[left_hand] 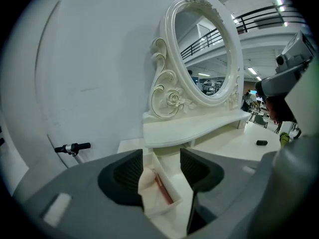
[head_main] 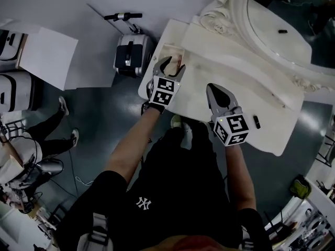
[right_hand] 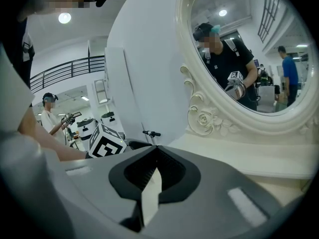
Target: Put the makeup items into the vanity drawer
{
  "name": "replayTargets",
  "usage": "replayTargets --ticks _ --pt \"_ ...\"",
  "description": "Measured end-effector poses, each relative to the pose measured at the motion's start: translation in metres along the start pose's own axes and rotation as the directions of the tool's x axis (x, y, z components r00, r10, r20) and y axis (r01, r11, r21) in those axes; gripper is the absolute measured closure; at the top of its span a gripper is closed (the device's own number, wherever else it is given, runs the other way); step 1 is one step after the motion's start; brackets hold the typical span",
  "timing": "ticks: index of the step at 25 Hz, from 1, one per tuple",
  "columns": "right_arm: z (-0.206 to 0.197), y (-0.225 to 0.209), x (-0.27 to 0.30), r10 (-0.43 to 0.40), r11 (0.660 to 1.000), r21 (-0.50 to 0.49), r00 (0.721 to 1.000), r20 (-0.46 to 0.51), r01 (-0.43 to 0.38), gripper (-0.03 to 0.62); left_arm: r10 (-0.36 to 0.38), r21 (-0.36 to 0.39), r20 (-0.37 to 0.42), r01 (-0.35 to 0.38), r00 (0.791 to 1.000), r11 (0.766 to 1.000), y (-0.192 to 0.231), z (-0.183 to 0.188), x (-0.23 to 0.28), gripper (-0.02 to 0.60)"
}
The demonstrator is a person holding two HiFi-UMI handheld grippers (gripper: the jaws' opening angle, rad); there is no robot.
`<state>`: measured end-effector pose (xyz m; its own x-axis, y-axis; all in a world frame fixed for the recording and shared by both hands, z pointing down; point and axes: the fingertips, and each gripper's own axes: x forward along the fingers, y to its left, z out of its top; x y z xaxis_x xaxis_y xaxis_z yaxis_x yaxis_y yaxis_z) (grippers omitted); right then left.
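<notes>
White vanity counter (head_main: 209, 61) is carrying an oval mirror (head_main: 272, 30) in a carved frame along its far edge. At the counter's left end the drawer (head_main: 163, 48) is standing pulled open. Left claw (left_hand: 162, 156) is hovering just above that drawer, jaws spread wide and gripping nothing; seen along them, the drawer is lying directly between and below the two pads. Inside, a slim reddish makeup stick (left_hand: 163, 189) is resting lengthwise on a pale crumpled lining (left_hand: 147, 183), close under the left claw. Right claw (right_hand: 157, 148) is hanging over the counter's front middle, tips pressed together, empty. A small black item (head_main: 256, 122) is sitting on the counter just right of it, apart from the jaws.
</notes>
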<state>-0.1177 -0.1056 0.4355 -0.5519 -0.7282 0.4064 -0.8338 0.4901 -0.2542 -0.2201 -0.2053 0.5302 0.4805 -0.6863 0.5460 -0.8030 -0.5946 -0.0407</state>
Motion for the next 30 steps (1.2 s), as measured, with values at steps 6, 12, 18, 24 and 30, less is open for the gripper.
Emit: replayTargets --ticks 6,12,18,24,30 --pt "-0.003 -0.005 -0.026 -0.048 0.999 0.012 0.999 0.025 0.048 0.572 -0.067 0.025 0.038 0.066 0.997 0.998 -0.036 0.017 -0.009 0.388" --pt "-0.01 -0.014 -0.059 -0.126 0.992 0.034 0.991 0.043 0.124 0.572 -0.159 0.063 0.078 0.154 0.984 0.986 -0.085 0.033 -0.018 0.491" --pt "-0.026 -0.026 -0.093 -0.213 0.975 0.076 0.975 0.064 0.208 0.572 -0.256 0.14 0.08 0.243 0.963 0.96 -0.141 0.037 -0.018 0.581" --pt "-0.044 -0.046 -0.136 -0.31 0.946 0.125 0.948 0.069 0.3 0.572 -0.37 0.203 0.057 0.353 0.927 0.914 -0.208 0.039 -0.016 0.581" --pt "-0.059 -0.082 -0.179 -0.395 0.908 0.186 0.915 0.081 0.375 0.572 -0.526 0.305 0.028 0.494 0.85 0.814 -0.292 0.048 -0.008 0.581"
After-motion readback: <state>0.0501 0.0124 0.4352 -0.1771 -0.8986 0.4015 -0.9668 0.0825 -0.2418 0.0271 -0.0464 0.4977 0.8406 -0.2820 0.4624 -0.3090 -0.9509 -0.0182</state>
